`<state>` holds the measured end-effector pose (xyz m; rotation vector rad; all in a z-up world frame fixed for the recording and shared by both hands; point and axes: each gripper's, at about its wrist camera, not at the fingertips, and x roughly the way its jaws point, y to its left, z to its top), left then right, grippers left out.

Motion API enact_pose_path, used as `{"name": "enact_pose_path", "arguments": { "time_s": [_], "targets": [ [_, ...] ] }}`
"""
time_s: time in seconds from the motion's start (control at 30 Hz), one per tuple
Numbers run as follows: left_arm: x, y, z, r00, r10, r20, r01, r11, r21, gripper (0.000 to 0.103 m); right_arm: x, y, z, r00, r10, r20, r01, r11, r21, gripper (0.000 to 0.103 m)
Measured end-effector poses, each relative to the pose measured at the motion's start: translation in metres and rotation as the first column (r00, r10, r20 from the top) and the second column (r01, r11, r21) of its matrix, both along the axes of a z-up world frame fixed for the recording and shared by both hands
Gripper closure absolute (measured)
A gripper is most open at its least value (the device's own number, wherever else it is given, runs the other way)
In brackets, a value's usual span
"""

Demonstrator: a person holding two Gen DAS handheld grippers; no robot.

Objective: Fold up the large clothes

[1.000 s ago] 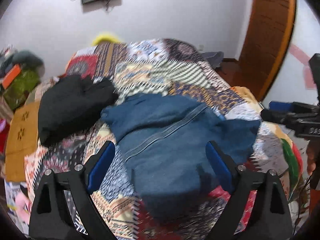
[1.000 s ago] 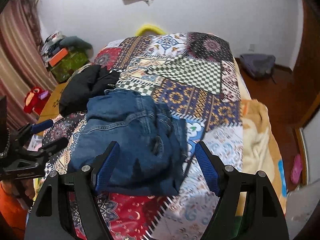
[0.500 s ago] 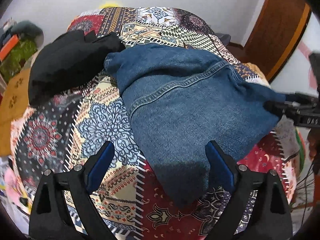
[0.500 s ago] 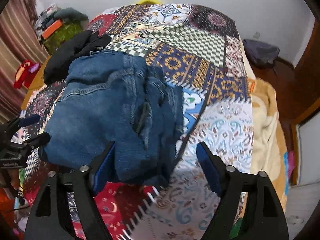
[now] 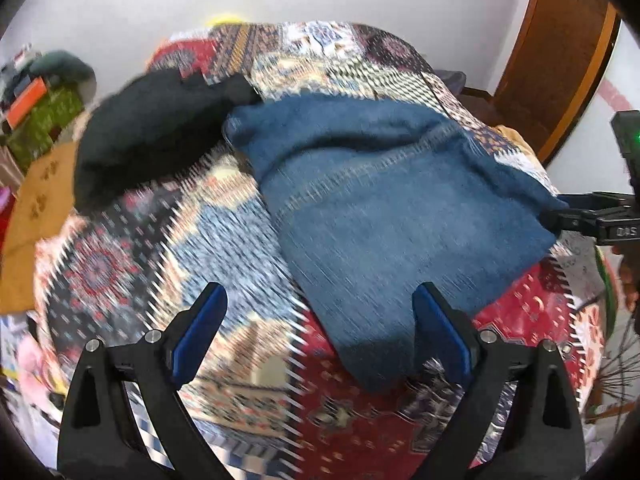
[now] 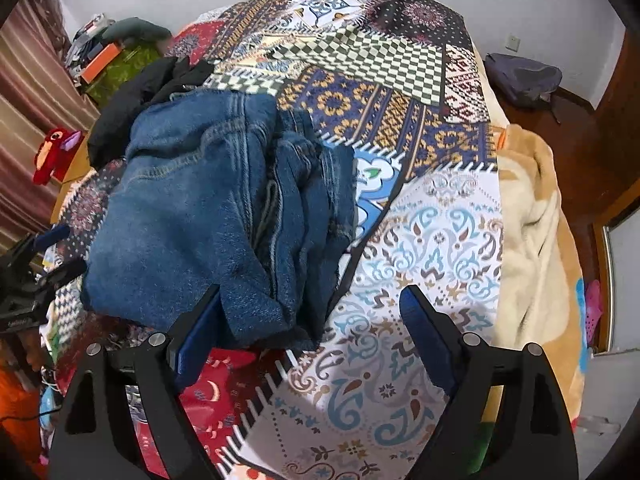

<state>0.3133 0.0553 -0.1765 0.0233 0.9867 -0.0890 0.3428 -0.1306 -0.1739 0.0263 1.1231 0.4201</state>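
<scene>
Nearest in the left wrist view, the left gripper (image 5: 318, 334) holds its blue-padded fingers (image 5: 198, 330) spread wide and grips nothing — the near end of the folded jeans (image 5: 384, 216) lies between the tips, untouched by the pads. In the right wrist view the right gripper (image 6: 310, 334) has just been opening its fingers (image 6: 426, 340) and they stand wide, empty; its left pad is just beside the near corner of the jeans (image 6: 208, 208), though whether it touches the denim I cannot tell. The jeans sit in a thick folded bundle on the patchwork bedspread (image 6: 424, 240), toward its near left part. Behind the jeans, touching their far edge, lies a black garment (image 5: 152, 128). Right of the jeans, a cream blanket (image 6: 532, 216) lines the bed's edge — beyond it a dark backpack (image 6: 522, 78) rests on the floor by the white wall.
</scene>
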Motion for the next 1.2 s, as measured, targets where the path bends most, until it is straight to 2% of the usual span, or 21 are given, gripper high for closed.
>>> {"name": "enact_pose_path", "arguments": {
  "time_s": [0.07, 0.2, 0.37, 0.47, 0.53, 0.6, 0.7, 0.83, 0.93, 1.1, 1.2],
  "targets": [
    [0.011, 0.01, 0.005, 1.0, 0.018, 0.012, -0.018, 1.0, 0.012, 0.008, 0.009, 0.003, 0.005, 1.0, -0.002, 0.02, 0.003, 1.0, -0.02, 0.018],
    [0.043, 0.031, 0.007, 0.999, 0.051, 0.002, -0.051, 0.999, -0.015, 0.008, 0.031, 0.013, 0.011, 1.0, 0.005, 0.027, -0.004, 1.0, -0.031, 0.018],
    [0.092, 0.044, -0.012, 0.997, 0.067, -0.047, -0.067, 0.998, 0.003, 0.008, 0.054, 0.033, 0.012, 0.999, 0.048, -0.002, -0.048, 0.999, -0.012, 0.018],
    [0.122, 0.051, -0.029, 0.993, 0.086, -0.085, -0.084, 0.996, 0.026, 0.006, 0.062, 0.045, 0.004, 0.995, 0.093, -0.018, -0.094, 0.994, -0.047, 0.018],
    [0.138, 0.059, -0.031, 0.991, 0.101, -0.085, -0.103, 0.994, -0.022, 0.006, 0.066, 0.049, -0.005, 0.993, 0.116, -0.036, -0.118, 0.99, -0.082, 0.018],
    [0.149, 0.067, -0.029, 0.988, 0.133, -0.078, -0.136, 0.99, -0.038, 0.006, 0.068, 0.047, -0.016, 0.991, 0.122, -0.055, -0.127, 0.986, -0.105, 0.018],
    [0.166, 0.069, -0.034, 0.987, 0.125, -0.097, -0.13, 0.99, -0.051, 0.006, 0.071, 0.035, -0.027, 0.991, 0.102, -0.088, -0.106, 0.993, -0.048, 0.018],
    [0.176, 0.065, -0.033, 0.991, 0.099, -0.087, -0.102, 0.994, -0.028, 0.006, 0.07, 0.025, -0.033, 0.989, 0.079, -0.123, -0.078, 0.997, 0.012, 0.017],
    [0.174, 0.069, -0.034, 0.986, 0.121, -0.115, -0.13, 0.988, -0.079, 0.006, 0.063, 0.02, -0.036, 0.988, 0.082, -0.129, -0.08, 0.996, 0.025, 0.016],
    [0.144, 0.07, -0.041, 0.984, 0.078, -0.163, -0.103, 0.982, -0.157, 0.005, 0.052, 0.006, -0.037, 0.989, 0.063, -0.136, -0.057, 0.997, 0.049, 0.016],
    [0.121, 0.062, -0.048, 0.978, 0.039, -0.204, -0.072, 0.985, -0.155, 0.005, 0.048, 0.001, -0.038, 0.987, 0.051, -0.152, -0.04, 0.997, 0.07, 0.015]
  ]
}}
